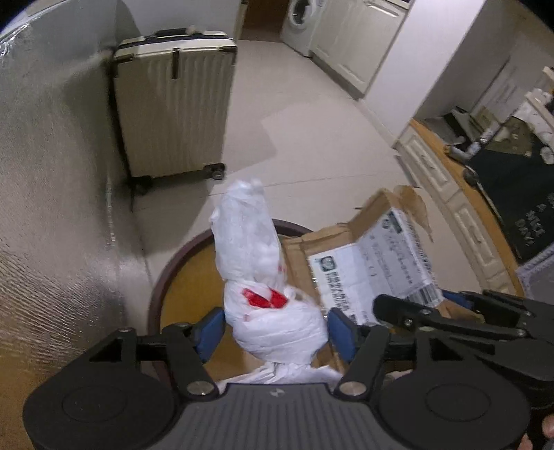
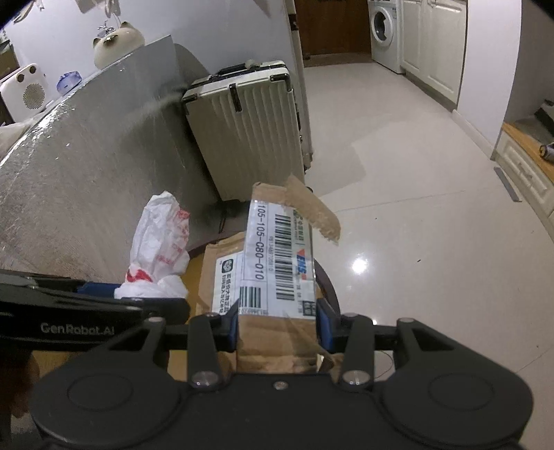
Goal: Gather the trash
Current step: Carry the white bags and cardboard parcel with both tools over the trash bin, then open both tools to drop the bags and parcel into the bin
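My left gripper is shut on a crumpled white plastic bag with red print, held above a round wooden table with a dark rim. My right gripper is shut on a torn brown cardboard parcel with white barcode labels, beside the bag. The parcel also shows in the left wrist view, with the right gripper's black body reaching in from the right. The left gripper's body shows at the left of the right wrist view.
A cream ribbed suitcase stands on the pale tiled floor against a silver quilted surface. A washing machine and white cabinets stand at the back. A wood-topped cream cabinet stands at the right.
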A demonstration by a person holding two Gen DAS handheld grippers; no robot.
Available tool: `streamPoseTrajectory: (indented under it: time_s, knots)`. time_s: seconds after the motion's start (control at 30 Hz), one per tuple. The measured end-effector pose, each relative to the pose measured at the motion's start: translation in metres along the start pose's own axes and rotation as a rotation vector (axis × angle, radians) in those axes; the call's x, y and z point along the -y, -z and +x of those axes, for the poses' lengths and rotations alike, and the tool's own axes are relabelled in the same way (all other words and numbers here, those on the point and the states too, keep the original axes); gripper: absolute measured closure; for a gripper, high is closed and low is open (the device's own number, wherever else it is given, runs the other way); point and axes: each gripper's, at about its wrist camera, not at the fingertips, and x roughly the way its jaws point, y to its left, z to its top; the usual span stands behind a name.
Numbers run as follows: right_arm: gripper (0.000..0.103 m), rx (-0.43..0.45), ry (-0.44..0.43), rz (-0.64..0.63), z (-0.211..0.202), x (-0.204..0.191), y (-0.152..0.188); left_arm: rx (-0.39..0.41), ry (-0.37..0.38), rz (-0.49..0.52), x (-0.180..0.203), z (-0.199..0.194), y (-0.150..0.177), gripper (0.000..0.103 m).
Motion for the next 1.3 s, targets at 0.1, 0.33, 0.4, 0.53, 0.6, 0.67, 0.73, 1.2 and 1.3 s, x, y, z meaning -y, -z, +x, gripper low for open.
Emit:
streamPoseTrajectory:
  time_s: [0.1, 0.33, 0.4, 0.53, 0.6, 0.67, 0.73, 1.2, 1.3]
  knots:
    - [0.059, -0.009, -0.012, 0.017, 0.009, 0.005, -0.003, -0.013, -0.056, -0.027, -0.006, 0.0, -0.003, 0.01]
    - [0.054, -0.068, -0.031, -0.003, 0.04, 0.0, -0.003, -0.07, -0.174, -0.058, -0.021, -0.001, -0.004, 0.002]
    - [0.044, -0.106, -0.023, -0.017, 0.051, -0.002, 0.001, -0.072, -0.208, -0.063, -0.024, -0.002, -0.004, 0.001]
    - [0.034, -0.138, -0.015, -0.01, 0.057, 0.0, 0.009, -0.096, -0.23, -0.075, -0.026, -0.002, -0.004, 0.0]
    - [0.034, -0.144, -0.017, 0.001, 0.054, 0.002, 0.011, -0.107, -0.234, -0.071, -0.024, 0.0, -0.003, 0.0]
    - [0.033, -0.141, -0.015, 0.002, 0.051, 0.005, 0.009, -0.118, -0.238, -0.073, -0.023, 0.0, -0.002, 0.0]
    - [0.032, -0.139, -0.016, -0.002, 0.045, 0.006, 0.01, -0.125, -0.238, -0.08, -0.022, 0.001, 0.0, 0.0]
    - [0.02, -0.13, 0.004, -0.061, 0.014, 0.011, 0.01, -0.121, -0.278, -0.072, -0.019, -0.013, 0.016, 0.0]
    - [0.019, -0.13, -0.001, -0.058, 0.007, 0.013, 0.01, -0.121, -0.273, -0.076, -0.017, -0.017, 0.021, 0.0]
